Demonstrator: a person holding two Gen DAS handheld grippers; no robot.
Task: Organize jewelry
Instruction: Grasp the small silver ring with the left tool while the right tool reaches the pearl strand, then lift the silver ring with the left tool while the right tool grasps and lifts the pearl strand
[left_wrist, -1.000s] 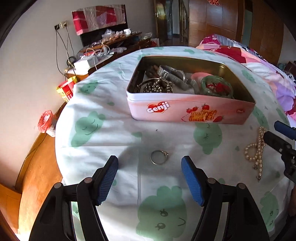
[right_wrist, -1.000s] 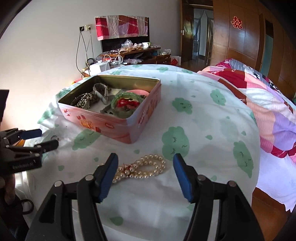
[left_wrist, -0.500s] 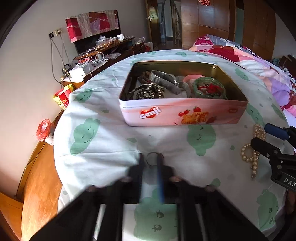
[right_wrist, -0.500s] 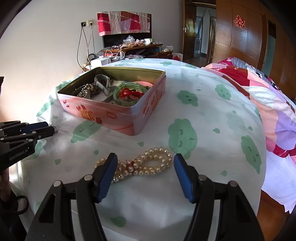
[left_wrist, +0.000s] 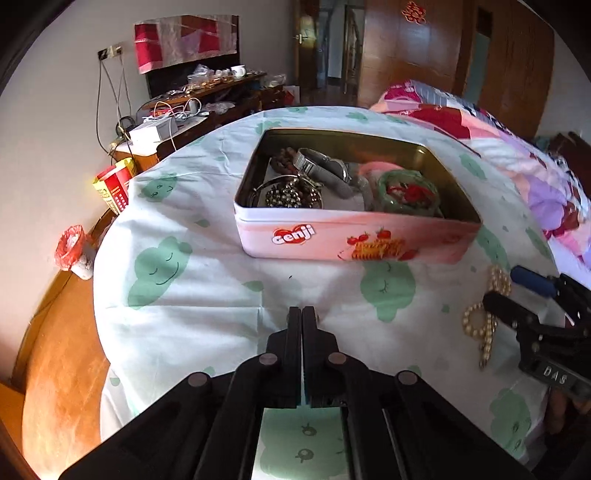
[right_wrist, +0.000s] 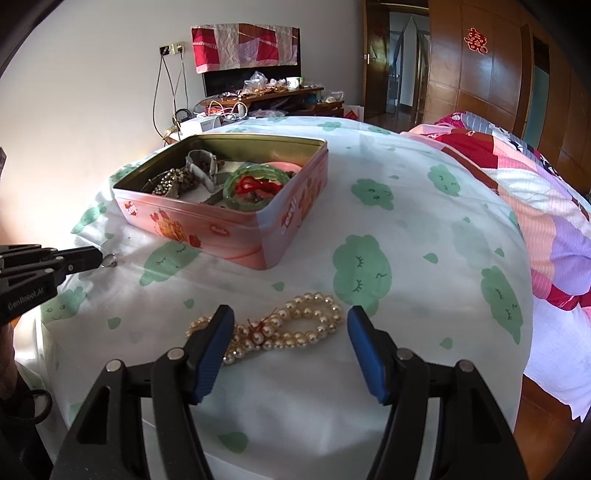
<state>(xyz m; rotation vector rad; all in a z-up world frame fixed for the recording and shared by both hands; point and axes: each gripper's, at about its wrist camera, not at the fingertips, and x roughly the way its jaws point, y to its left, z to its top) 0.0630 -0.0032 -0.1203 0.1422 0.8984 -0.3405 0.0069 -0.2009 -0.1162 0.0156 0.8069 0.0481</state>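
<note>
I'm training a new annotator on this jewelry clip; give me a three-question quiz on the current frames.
1. True or false: the left claw is shut at a small silver ring.
2. Where does the cream pearl bead necklace lie?
A. inside the tin
B. on the cloth, between the open right claw's fingers
C. on the floor
3. Fill in: the pink rectangular biscuit tin holds a translucent ______ bangle with red cord inside it.

Key:
1. True; the ring shows at its tips in the right wrist view.
2. B; the right claw is open and the necklace rests on the white cloth with green cloud faces.
3. green
</note>
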